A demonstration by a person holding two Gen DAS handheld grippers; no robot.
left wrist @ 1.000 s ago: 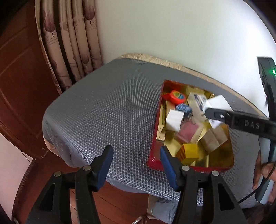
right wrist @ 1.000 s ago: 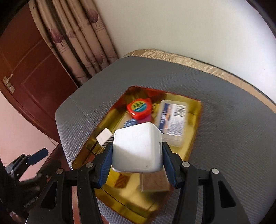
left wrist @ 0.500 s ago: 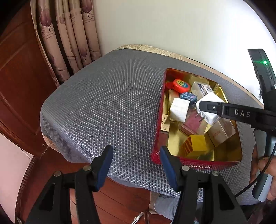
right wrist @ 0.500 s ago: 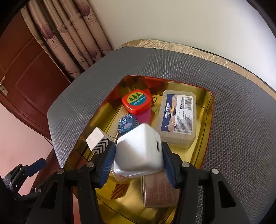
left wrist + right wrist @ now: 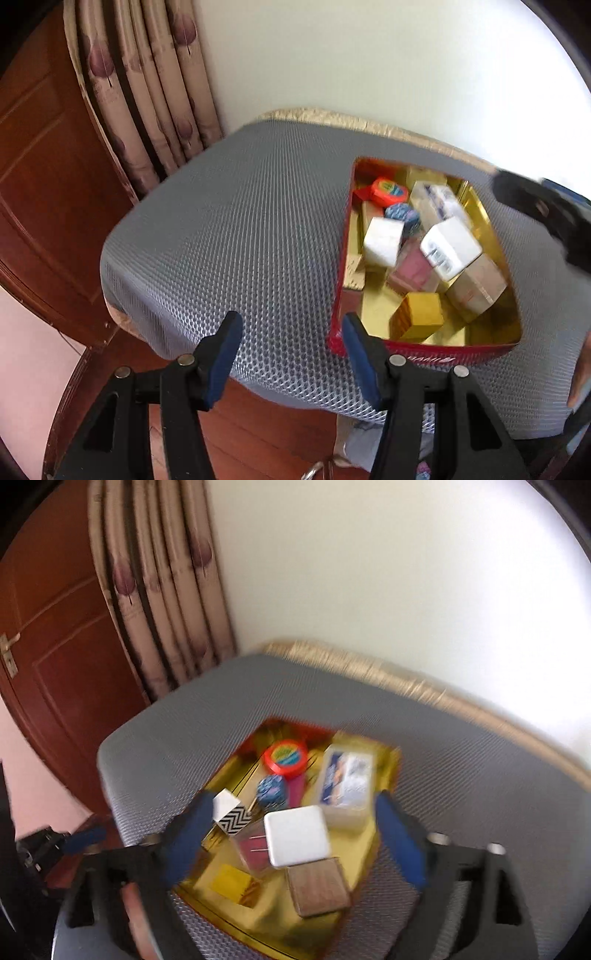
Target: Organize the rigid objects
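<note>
My right gripper (image 5: 291,834) hangs above the tin (image 5: 258,915), its blue fingers (image 5: 397,834) spread wide with nothing between the pads; the jaws have just been opening, and the white cube-shaped block (image 5: 297,835) lies loose in the tin below them, touching neither finger. The block sits near the middle of the tin, tilted against the pink-topped clear box (image 5: 251,845) and just above the brown flat box (image 5: 317,886). Towards the tin's far end lie the red round case (image 5: 285,757), the blue patterned disc (image 5: 272,791) just in front of it, and the clear plastic box with a printed label (image 5: 345,781) along the far right side. At the tin's left side stands a small white box with black zigzag stripes (image 5: 231,812), and near the front left corner lies a yellow block (image 5: 231,880). The tin rests on a grey mesh cushion (image 5: 229,236). My left gripper (image 5: 291,350) hovers off the tin's front left corner, fingers (image 5: 221,354) parted about halfway and empty, one of them in front of the tin's red outer wall (image 5: 443,354). The whole right view is blurred
</note>
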